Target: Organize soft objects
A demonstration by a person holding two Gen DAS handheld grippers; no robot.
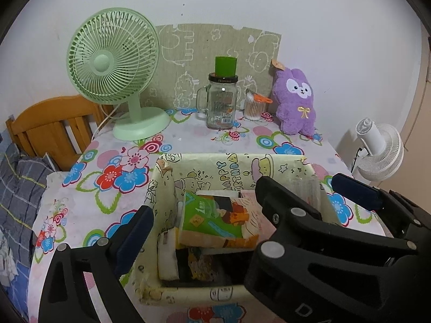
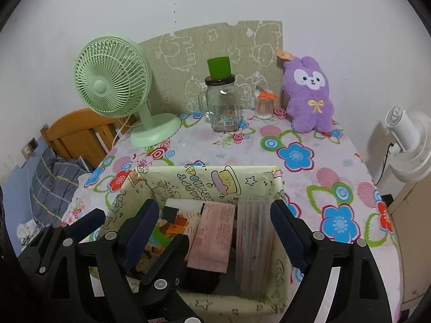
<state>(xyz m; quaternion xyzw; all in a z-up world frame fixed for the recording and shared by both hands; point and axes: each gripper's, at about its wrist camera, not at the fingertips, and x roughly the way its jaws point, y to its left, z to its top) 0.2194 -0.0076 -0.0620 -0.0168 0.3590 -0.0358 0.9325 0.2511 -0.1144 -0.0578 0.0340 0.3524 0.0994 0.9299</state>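
1. I am working at a table under a flowered plastic tablecloth (image 2: pixel 296 145), pushed against a white wall, with a wooden bed headboard (image 1: pixel 51 129) on my left.
2. Both my grippers hang over the pale yellow cartoon-printed paper-covered box (image 2: pixel 215 180) at the table's near edge. My left gripper (image 1: pixel 204 204) has its jaws spread wide and holds nothing; my right gripper (image 2: pixel 215 220) is likewise spread and empty.
3. Done, I judge: the box already holds soft packs. I count three clearly: a green-and-orange tissue pack (image 1: pixel 215 220), a pink flat packet (image 2: pixel 212 237) and a clear ribbed plastic packet (image 2: pixel 253 231). Darker things lie beneath; I cannot count them.
4. Left, I judge: one fluffy purple plush rabbit (image 2: pixel 309 94) sits at the back against the wall, well apart from the box.
5. Other counts: one green desk fan (image 1: pixel 113 62), one white fan (image 1: pixel 379 150) off the table, one glass mug jar (image 1: pixel 221 102), one cotton-swab tub (image 1: pixel 253 107).
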